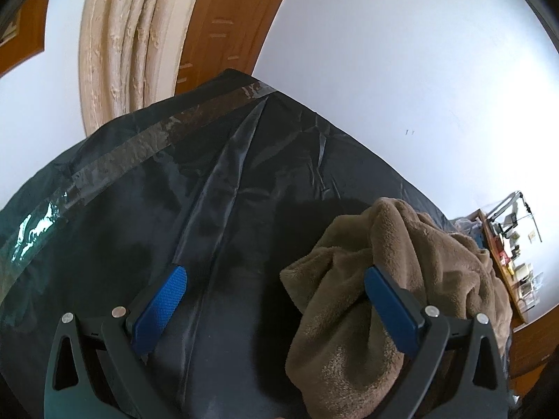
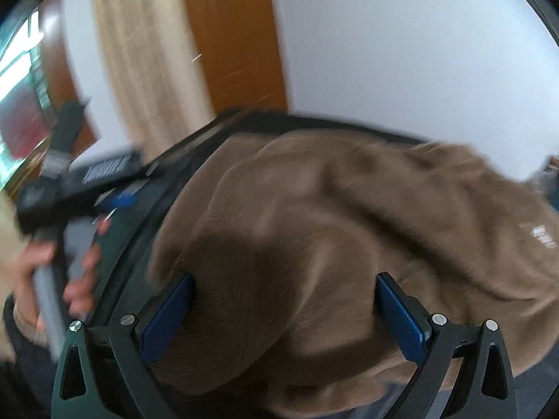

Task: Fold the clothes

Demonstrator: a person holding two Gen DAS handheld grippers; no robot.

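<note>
Left gripper (image 1: 274, 288): jaws spread wide, gripping nothing; right finger touches brown fleece garment (image 1: 394, 279), bunched on black cloth-covered table (image 1: 146, 216), likely awaiting spreading. Right gripper (image 2: 284, 296): jaws wide, straddling fleece bulge, not pinching; view blurred. Hand (image 2: 52, 272) holds left unit. Containers: none visible.

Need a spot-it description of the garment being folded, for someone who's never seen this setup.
Find the black cloth-covered table in front of the white wall. On its right side lies a bunched heap: the brown fleece garment. It is the only soft, fuzzy, tan thing there; everything around it is smooth black.
</note>
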